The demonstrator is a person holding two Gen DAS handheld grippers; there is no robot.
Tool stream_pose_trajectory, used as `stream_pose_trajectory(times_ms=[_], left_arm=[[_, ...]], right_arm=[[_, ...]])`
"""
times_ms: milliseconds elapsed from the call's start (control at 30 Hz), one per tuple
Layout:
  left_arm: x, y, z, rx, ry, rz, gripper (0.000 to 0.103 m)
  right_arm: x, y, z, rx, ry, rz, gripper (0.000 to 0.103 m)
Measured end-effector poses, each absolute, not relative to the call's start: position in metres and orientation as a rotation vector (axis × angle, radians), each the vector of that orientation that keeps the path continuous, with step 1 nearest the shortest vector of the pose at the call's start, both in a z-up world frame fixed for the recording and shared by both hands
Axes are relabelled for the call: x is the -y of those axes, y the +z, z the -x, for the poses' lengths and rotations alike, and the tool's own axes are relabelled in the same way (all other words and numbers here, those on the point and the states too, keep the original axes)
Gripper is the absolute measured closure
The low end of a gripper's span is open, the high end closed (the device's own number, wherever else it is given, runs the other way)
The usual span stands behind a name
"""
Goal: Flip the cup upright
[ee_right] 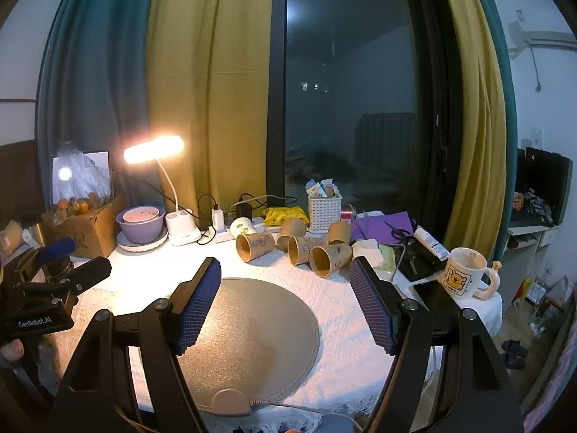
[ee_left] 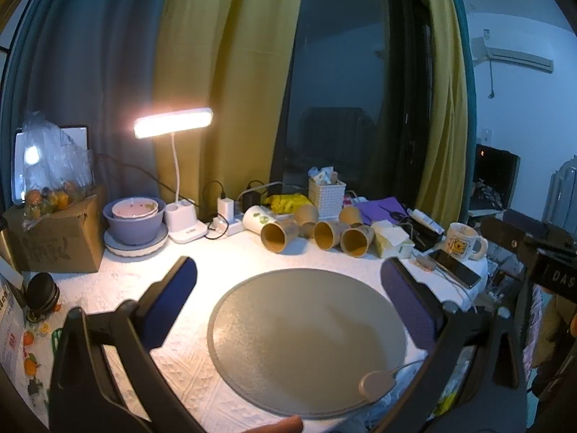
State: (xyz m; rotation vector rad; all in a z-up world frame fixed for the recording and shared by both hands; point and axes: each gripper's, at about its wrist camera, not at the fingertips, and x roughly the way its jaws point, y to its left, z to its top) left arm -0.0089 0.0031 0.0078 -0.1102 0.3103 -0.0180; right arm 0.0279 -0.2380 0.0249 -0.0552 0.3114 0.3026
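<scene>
Several brown paper cups (ee_left: 279,236) (ee_right: 254,245) lie on their sides at the back of the white-clothed table, mouths toward me; two more brown cups (ee_left: 306,218) (ee_right: 291,229) stand upside down behind them. A white paper cup (ee_left: 256,219) (ee_right: 242,227) lies on its side at their left. My left gripper (ee_left: 288,278) is open and empty above the round grey mat (ee_left: 306,339), well short of the cups. My right gripper (ee_right: 285,281) is open and empty over the mat (ee_right: 252,335). The left gripper also shows in the right wrist view (ee_right: 54,256) at the far left.
A lit desk lamp (ee_left: 173,122), stacked purple bowls (ee_left: 135,222), a cardboard box with fruit (ee_left: 57,231), a power strip (ee_left: 227,223), a white basket (ee_left: 326,195), tissues (ee_left: 391,238), a phone (ee_left: 456,269) and a bear mug (ee_left: 463,241) (ee_right: 465,274) ring the cups. A small beige puck with cable (ee_right: 230,402) lies at the mat's front.
</scene>
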Motion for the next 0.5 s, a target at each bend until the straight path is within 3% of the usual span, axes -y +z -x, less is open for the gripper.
stream_pose_trajectory(times_ms=[500], left_arm=[[-0.0055,0.0068,0.0105,-0.302,-0.022,0.131,0.0]], right_arm=[[0.2361,0.0243,-0.0258,-0.311,0.304,0.065,0.026]])
